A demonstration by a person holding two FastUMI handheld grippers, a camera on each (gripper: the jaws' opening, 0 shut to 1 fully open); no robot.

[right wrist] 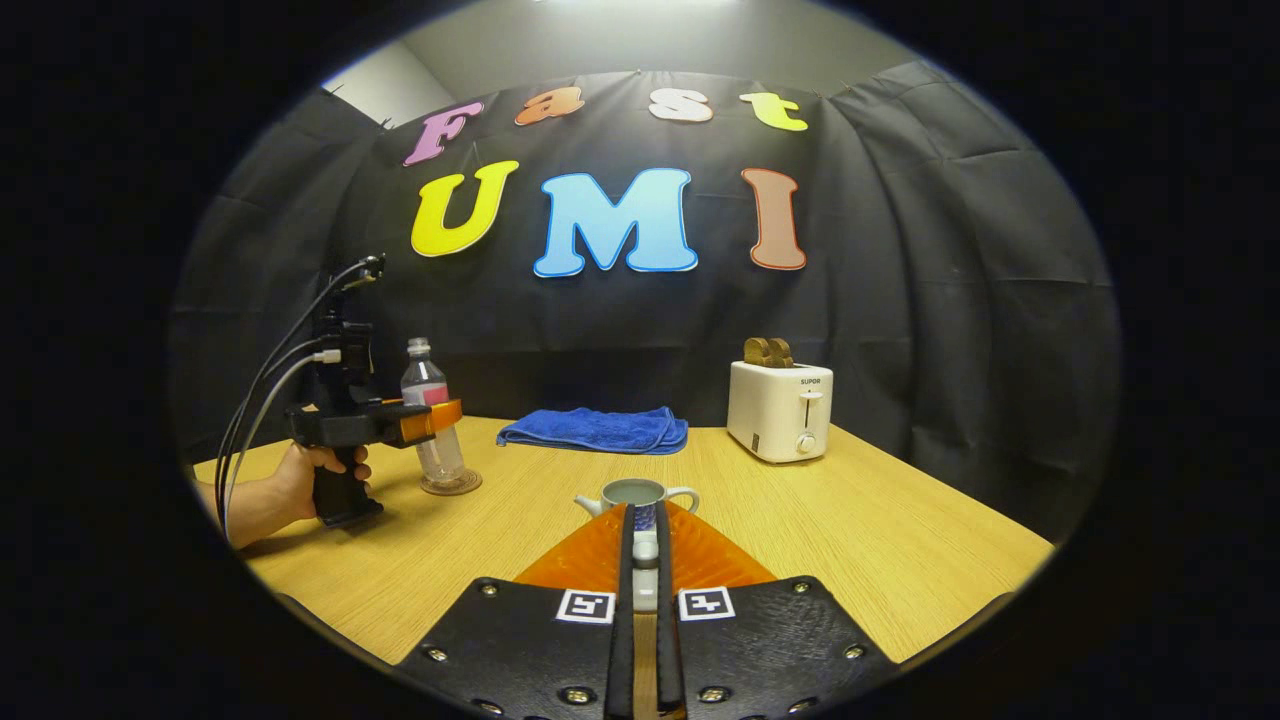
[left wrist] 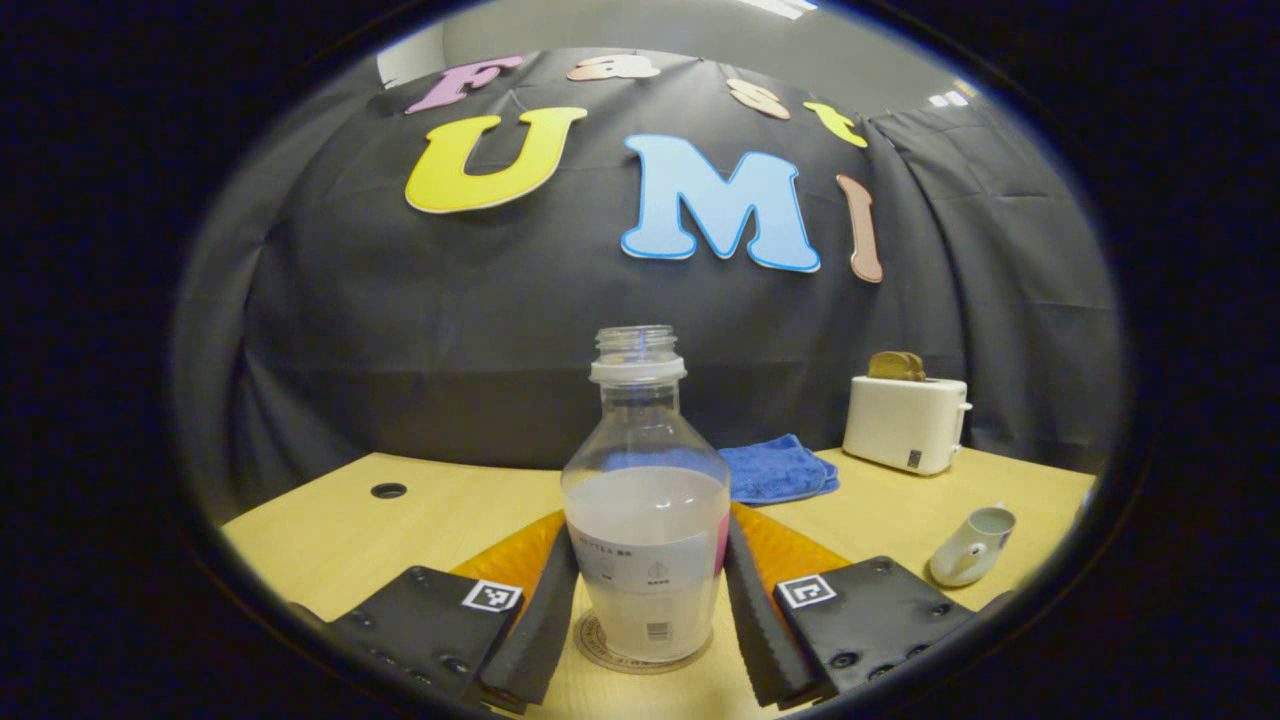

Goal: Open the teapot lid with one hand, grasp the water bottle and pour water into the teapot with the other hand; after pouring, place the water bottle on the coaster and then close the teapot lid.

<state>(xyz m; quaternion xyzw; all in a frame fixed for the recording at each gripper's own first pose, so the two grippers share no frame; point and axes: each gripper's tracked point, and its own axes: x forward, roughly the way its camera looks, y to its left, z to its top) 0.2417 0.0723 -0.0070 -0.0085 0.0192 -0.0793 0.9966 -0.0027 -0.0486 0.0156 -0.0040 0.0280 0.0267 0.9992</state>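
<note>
The clear water bottle (left wrist: 645,500), uncapped and about half full, stands upright on the round coaster (left wrist: 598,645). My left gripper (left wrist: 650,525) is shut on it, one finger pressed to each side. In the right gripper view the same bottle (right wrist: 427,395) stands on the coaster (right wrist: 452,486) at the left, where a hand (right wrist: 300,480) holds the left gripper (right wrist: 440,415). My right gripper (right wrist: 644,512) is shut on the small teapot lid (right wrist: 645,548), just in front of and above the white teapot (right wrist: 640,492), which stands open. The teapot (left wrist: 972,545) also sits to the right of the bottle.
A white toaster (right wrist: 780,410) with bread in it stands at the back right of the wooden table (right wrist: 880,540). A folded blue cloth (right wrist: 595,430) lies at the back middle. A cable hole (left wrist: 388,490) sits in the tabletop left of the bottle.
</note>
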